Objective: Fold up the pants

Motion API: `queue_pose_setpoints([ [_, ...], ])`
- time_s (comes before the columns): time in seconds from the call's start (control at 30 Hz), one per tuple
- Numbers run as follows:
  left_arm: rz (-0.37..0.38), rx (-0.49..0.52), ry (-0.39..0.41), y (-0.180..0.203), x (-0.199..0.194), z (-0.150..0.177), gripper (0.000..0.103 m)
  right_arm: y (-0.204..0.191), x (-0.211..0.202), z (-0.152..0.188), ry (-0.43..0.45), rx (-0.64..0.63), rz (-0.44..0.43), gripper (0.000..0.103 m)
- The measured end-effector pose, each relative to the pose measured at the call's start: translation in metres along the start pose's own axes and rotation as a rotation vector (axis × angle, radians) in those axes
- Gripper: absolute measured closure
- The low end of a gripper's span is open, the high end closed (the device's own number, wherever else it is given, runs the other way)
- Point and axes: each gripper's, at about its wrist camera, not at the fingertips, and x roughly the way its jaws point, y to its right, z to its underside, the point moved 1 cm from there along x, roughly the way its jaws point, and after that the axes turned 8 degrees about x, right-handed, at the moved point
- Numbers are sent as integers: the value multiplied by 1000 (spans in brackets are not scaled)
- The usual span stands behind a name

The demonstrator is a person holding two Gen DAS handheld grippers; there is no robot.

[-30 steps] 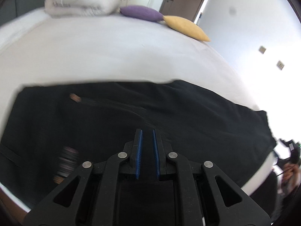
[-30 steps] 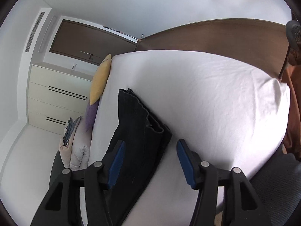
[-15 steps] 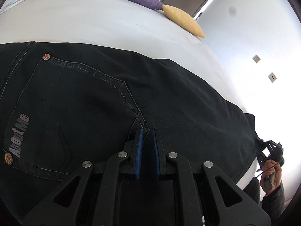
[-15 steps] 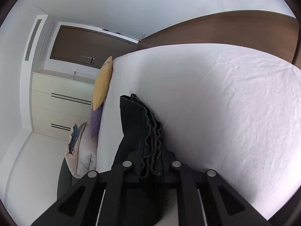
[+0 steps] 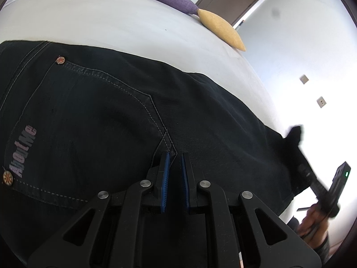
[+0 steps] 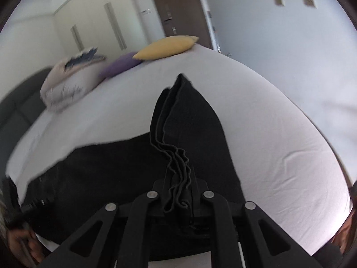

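Note:
Black jeans (image 5: 111,122) lie across the white bed (image 5: 111,22), back pocket with a logo facing up. My left gripper (image 5: 174,156) is shut, its tips resting on the denim at the pocket's lower corner, with no fabric visibly pinched. In the right wrist view the jeans (image 6: 189,122) rise in a raised fold toward the camera. My right gripper (image 6: 179,186) is shut on the stacked wavy hem edges of the legs. The right gripper (image 5: 334,189) also shows blurred at the far right of the left wrist view, lifting the leg end off the bed.
A yellow pillow (image 6: 165,47), a purple pillow (image 6: 120,65) and a rolled duvet (image 6: 67,84) lie at the bed's far side. A brown door (image 6: 174,6) and pale wardrobe (image 6: 100,22) stand behind. White sheet (image 6: 279,145) stretches to the right of the jeans.
The right gripper closed on the leg hems, then rolled and swung sideways with them, lifting the leg end. The left gripper came down onto the jeans by the pocket and stayed.

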Motion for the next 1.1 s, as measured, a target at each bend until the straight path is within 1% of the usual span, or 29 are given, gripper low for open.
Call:
queue_pose_setpoints([
  [0.07, 6, -19, 0, -1, -2, -1, 92, -34, 20, 23, -30, -194, 95, 92],
  [0.13, 19, -39, -3, -1, -3, -1, 88, -44, 36, 40, -35, -289, 162, 91],
  [0.17, 31, -47, -1, 0, -4, -1, 80, -46, 38, 46, -13, -318, 177, 91],
  [0.2, 47, -51, 1, 2, -5, -1, 66, -48, 38, 49, 1, -339, 186, 91],
  [0.23, 68, -53, 6, 5, -6, -2, 53, -51, 38, 51, 12, -369, 200, 91],
  [0.27, 86, -48, 17, 11, -8, -3, 31, -52, 39, 51, 17, -385, 209, 92],
  [0.3, 88, -39, 21, 18, -9, -4, 18, -53, 39, 52, 23, -398, 216, 92],
  [0.37, 92, -22, 12, 33, -7, -6, 11, -56, 40, 55, 38, -417, 231, 92],
  [0.43, 136, -26, -13, 46, 1, -8, 11, -62, 40, 60, 56, -439, 248, 92],
  [0.57, 238, -65, -109, 74, 26, -16, 11, -67, 35, 62, 103, -478, 269, 92],
  [0.67, 330, -90, -153, 100, 47, -28, 11, -76, 26, 63, 146, -518, 278, 92],
  [0.73, 366, -111, -196, 118, 67, -36, 11, -80, 20, 63, 170, -539, 278, 92],
  [0.83, 395, -96, -255, 141, 90, -45, 11, -86, 10, 63, 200, -556, 265, 91],
  [0.93, 403, -85, -313, 163, 111, -48, 11, -89, 3, 66, 208, -566, 253, 91],
  [1.1, 401, -67, -345, 179, 125, -47, 13, -91, -5, 74, 209, -592, 225, 91],
])
